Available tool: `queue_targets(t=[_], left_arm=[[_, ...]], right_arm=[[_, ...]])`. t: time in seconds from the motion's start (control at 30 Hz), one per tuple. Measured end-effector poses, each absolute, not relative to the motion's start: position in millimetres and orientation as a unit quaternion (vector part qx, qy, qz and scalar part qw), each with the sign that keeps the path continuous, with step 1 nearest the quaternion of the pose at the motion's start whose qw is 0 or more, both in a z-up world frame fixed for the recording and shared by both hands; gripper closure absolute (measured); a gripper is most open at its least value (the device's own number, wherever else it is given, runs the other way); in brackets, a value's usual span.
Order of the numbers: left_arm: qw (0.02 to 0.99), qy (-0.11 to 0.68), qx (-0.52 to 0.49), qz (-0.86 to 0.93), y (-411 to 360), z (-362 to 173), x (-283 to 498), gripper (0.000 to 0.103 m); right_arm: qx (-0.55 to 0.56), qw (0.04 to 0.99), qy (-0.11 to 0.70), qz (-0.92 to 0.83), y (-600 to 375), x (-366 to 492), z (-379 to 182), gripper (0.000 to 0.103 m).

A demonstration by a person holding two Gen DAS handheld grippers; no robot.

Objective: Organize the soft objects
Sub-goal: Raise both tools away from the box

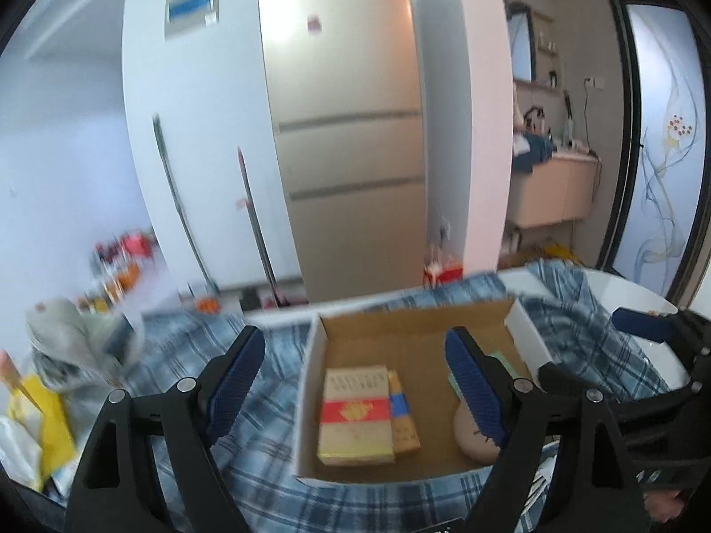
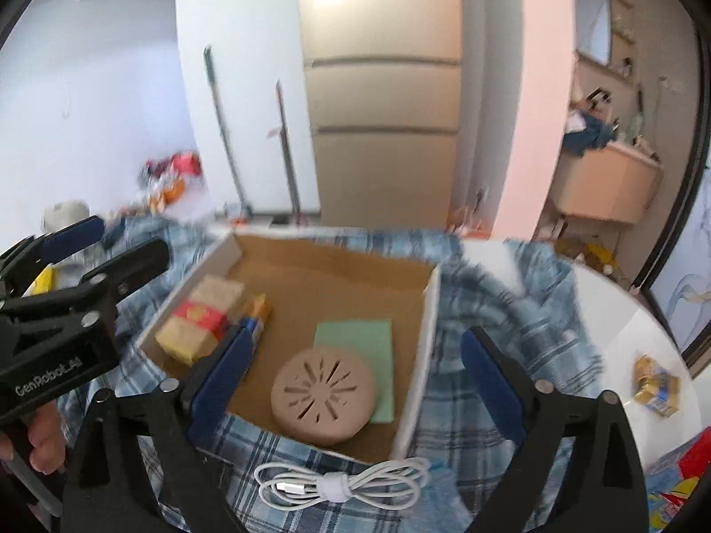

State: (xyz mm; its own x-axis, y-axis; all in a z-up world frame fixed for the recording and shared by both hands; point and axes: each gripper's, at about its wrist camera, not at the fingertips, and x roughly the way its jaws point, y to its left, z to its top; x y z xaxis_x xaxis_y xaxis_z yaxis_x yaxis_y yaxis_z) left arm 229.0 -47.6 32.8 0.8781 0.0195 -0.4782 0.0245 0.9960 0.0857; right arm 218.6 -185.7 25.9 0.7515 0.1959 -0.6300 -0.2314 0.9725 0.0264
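A blue plaid cloth (image 1: 186, 346) (image 2: 511, 302) lies spread over the white table (image 2: 631, 342), under an open cardboard box (image 1: 400, 324) (image 2: 329, 284). The box holds a tan pack with a red band (image 1: 355, 413) (image 2: 200, 315), a round tan disc (image 2: 322, 393) (image 1: 471, 439) and a green pad (image 2: 360, 337). My left gripper (image 1: 355, 342) hovers open above the box's left side, nothing between its fingers. My right gripper (image 2: 357, 337) hangs open over the disc and the box's near edge, gripping nothing. A crumpled grey cloth (image 1: 75, 342) sits at the far left.
A coiled white cable (image 2: 337, 484) rests on the plaid cloth in front of the box. A small snack packet (image 2: 657, 384) lies on the table at the right, and yellow bags (image 1: 49, 422) at the left. A hand (image 2: 42, 439) holds the left gripper's handle.
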Motion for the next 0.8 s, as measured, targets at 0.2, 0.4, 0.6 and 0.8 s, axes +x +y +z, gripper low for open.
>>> queue_targets(t=[0.2, 0.4, 0.6, 0.8], left_arm=[[0.979, 0.193, 0.066, -0.002, -49, 65, 184, 0.015], [0.987, 0.150, 0.057, -0.017, -47, 90, 134, 0.000], [0.990, 0.128, 0.049, -0.030, -42, 103, 94, 0.000], [0.992, 0.116, 0.037, -0.041, -34, 104, 64, 0.000]], right_arm=[[-0.029, 0.952, 0.286, 0.102, -196, 186, 60, 0.007], [-0.035, 0.964, 0.241, 0.108, -198, 147, 85, 0.002], [-0.027, 0.971, 0.206, 0.115, -201, 113, 97, 0.001], [-0.032, 0.982, 0.168, 0.081, -206, 88, 101, 0.001]])
